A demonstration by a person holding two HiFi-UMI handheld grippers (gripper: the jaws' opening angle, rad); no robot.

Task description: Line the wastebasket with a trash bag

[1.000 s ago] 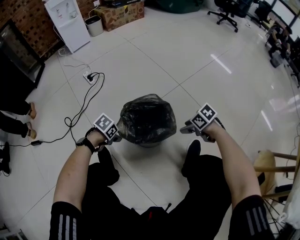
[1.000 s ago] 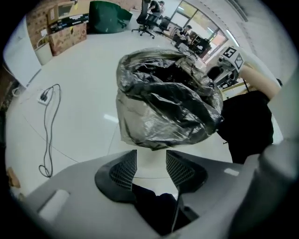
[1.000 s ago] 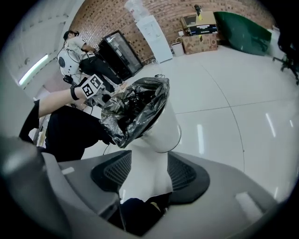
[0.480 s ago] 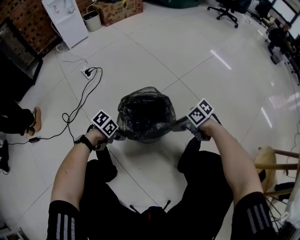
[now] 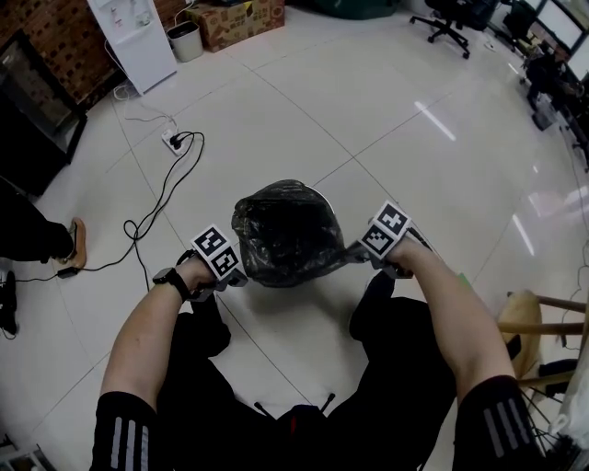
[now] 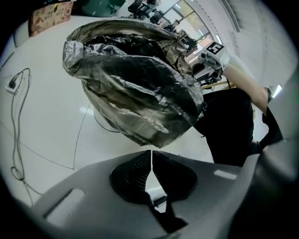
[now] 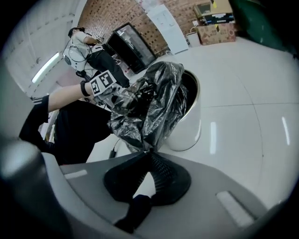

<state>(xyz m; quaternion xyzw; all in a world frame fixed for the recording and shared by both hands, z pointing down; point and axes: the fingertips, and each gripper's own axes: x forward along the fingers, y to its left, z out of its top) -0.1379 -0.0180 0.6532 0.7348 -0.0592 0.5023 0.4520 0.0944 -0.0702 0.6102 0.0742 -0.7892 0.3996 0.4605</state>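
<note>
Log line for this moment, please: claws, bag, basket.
left claw: just closed on trash bag edge | right claw: just closed on opposite edge | wastebasket: bag bunched over mouth, rim partly bare

The trash bag [image 5: 287,230] is crinkled glossy plastic, the wastebasket [image 7: 189,126] smooth (floor tiles [image 5: 414,166] gleam).

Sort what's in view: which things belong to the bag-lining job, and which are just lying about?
Job: trash bag, wastebasket, left gripper, right gripper, both shut on the bag.
Lying about: power strip, cardboard box, office chair, wooden stool, water dispenser.
</note>
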